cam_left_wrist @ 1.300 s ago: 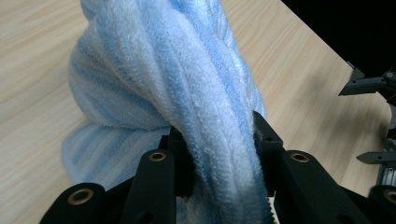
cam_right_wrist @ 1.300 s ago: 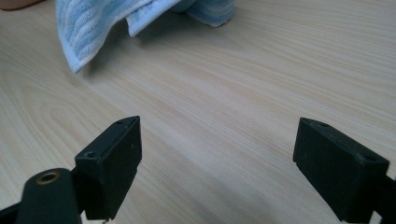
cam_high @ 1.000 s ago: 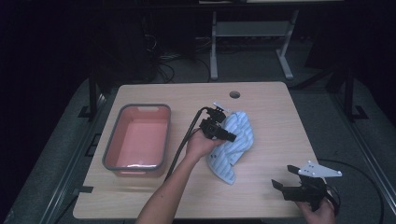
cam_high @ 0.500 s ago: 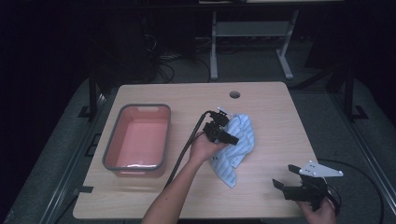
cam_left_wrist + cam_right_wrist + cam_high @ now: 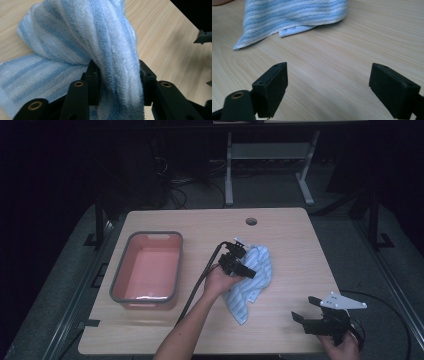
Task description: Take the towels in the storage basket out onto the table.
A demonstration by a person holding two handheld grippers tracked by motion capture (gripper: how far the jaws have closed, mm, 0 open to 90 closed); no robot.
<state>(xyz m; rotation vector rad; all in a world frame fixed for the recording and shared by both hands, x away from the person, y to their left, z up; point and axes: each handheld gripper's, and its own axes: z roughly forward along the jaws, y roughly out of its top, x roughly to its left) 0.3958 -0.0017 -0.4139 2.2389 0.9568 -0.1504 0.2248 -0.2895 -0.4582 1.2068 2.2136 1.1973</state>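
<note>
Blue-striped towel (image 5: 100,47) bunches between our left gripper (image 5: 243,268) pads at mid-table, jaws just easing apart, seemingly loosening their hold; our right gripper (image 5: 328,87), wide open and empty, sits well off right.

You're working with a towel (image 5: 100,37) of soft, fuzzy terry cloth, ribbed in blue and white stripes. The table (image 5: 337,65) under it is pale wood grain, smooth and matt. Your left tool (image 5: 117,82) and right tool (image 5: 328,87) look like matt black plastic; the pink tub (image 5: 148,270) looks like smooth plastic with a grey rim.
</note>
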